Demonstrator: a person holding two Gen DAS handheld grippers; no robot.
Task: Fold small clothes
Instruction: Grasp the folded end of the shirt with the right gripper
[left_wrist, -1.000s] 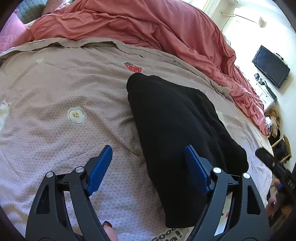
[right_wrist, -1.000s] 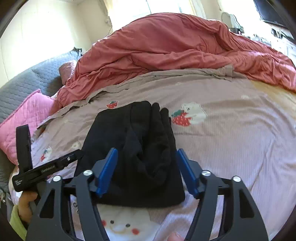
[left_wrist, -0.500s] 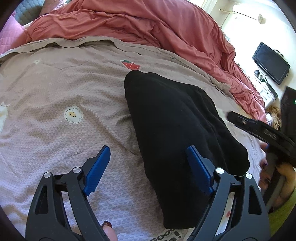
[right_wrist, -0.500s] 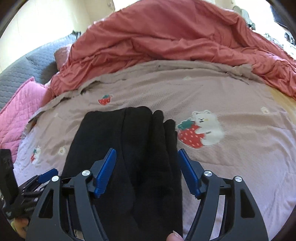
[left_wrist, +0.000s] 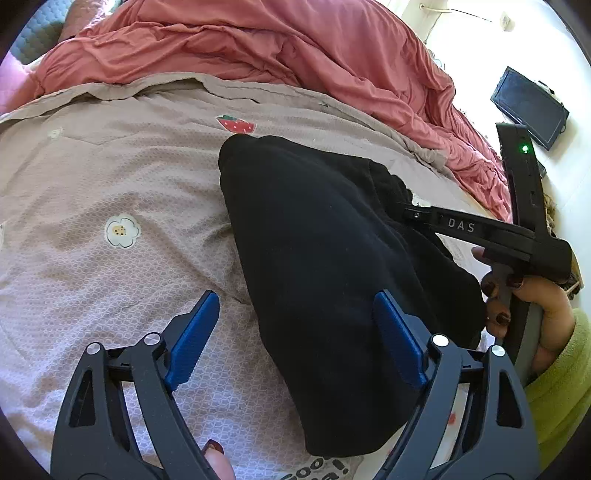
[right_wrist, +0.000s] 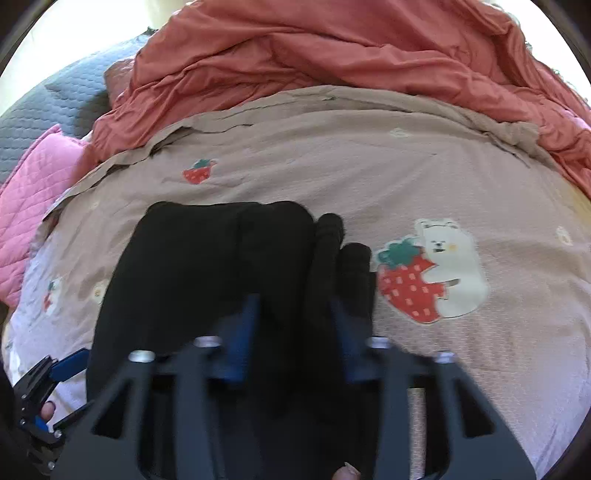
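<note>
A folded black garment (left_wrist: 325, 266) lies on the pinkish printed bedsheet (left_wrist: 110, 177); it also shows in the right wrist view (right_wrist: 207, 280). My left gripper (left_wrist: 295, 339) is open, its right blue finger over the garment's near left part and its left finger over bare sheet. My right gripper (right_wrist: 295, 332) is partly closed and blurred, its blue fingers low over the garment's folded right edge. It reaches in from the right in the left wrist view (left_wrist: 417, 214), its tip at the garment's far edge. I cannot tell whether it pinches cloth.
A rumpled red duvet (left_wrist: 295, 48) is heaped along the far side of the bed (right_wrist: 332, 51). A pink quilted pillow (right_wrist: 33, 195) and grey headboard (right_wrist: 55, 99) are at the left. A wall TV (left_wrist: 528, 107) is at far right.
My right gripper moved forward and down onto the garment's right edge and its fingers narrowed from wide open. My left gripper stayed nearly still and open.
</note>
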